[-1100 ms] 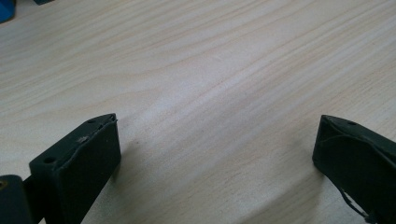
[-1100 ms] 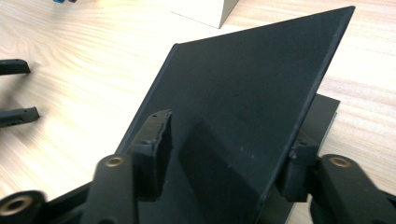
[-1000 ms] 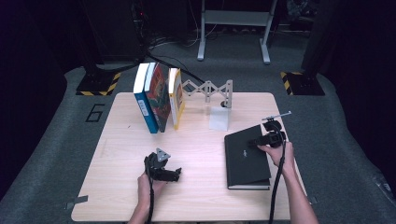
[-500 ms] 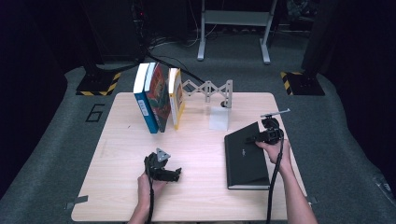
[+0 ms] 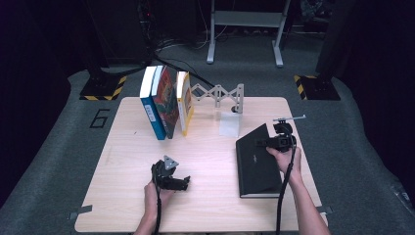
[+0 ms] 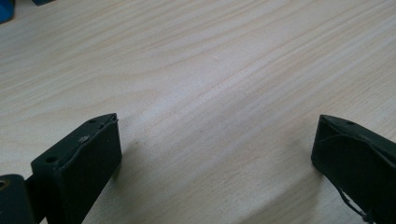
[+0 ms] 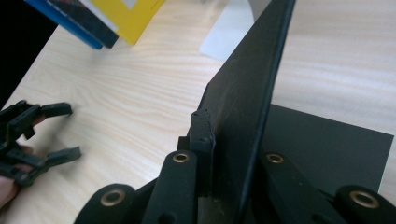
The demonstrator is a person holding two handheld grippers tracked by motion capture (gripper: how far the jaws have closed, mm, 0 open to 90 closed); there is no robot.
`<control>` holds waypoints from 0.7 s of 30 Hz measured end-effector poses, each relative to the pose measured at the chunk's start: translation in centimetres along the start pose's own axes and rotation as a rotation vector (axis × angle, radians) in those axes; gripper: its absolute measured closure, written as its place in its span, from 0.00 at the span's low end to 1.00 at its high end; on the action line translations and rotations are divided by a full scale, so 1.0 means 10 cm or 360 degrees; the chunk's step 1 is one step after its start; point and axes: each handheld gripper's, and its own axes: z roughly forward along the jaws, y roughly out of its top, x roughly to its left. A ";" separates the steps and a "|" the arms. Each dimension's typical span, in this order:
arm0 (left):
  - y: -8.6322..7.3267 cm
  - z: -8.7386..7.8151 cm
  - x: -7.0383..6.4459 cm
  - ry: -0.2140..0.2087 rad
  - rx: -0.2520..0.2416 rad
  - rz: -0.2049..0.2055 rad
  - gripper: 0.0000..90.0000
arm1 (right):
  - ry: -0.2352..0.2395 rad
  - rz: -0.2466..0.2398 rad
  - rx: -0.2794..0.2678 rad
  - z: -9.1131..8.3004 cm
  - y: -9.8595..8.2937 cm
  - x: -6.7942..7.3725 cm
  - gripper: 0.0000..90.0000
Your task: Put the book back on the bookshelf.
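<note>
We see 1 pale wooden table point(image 5: 127, 196), the largest thing here, carrying everything else. On its right side lies 1 large black hardcover book point(image 5: 257, 164), its spine side down on the wood and its far cover edge raised off the surface. That lift comes from the right gripper point(image 5: 270, 142), whose jaws are pressed onto the cover's edge; the right gripper view shows the black board point(image 7: 243, 102) pinched between them, and we judge the aim is to tip the book upright for shelving.

Toward the table's back stand 3 books on end: 1 blue-spined volume point(image 5: 150, 105), 1 red illustrated one point(image 5: 166, 100) and 1 yellow one point(image 5: 184, 100), leaning together. Beside them sits 1 grey metal accordion bookend point(image 5: 220, 95) with a white plate, probably spread to leave a slot for the black book.

The left gripper point(image 5: 185, 182) rests low on the wood at front, jaws spread wide with nothing between them, waiting.
</note>
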 end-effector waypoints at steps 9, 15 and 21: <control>-0.01 0.00 0.00 -0.0004 -0.0017 0.0009 0.04 | -0.0169 -0.0076 -0.0191 -0.18 0.01 0.09 0.93; 0.00 0.00 0.00 -0.0007 -0.0012 0.0011 0.04 | -0.0290 -0.0165 -0.0363 -0.31 0.00 0.15 0.93; 0.00 -0.01 0.00 -0.0010 -0.0005 0.0015 0.04 | -0.0404 -0.0271 -0.0514 -0.35 -0.01 0.21 0.93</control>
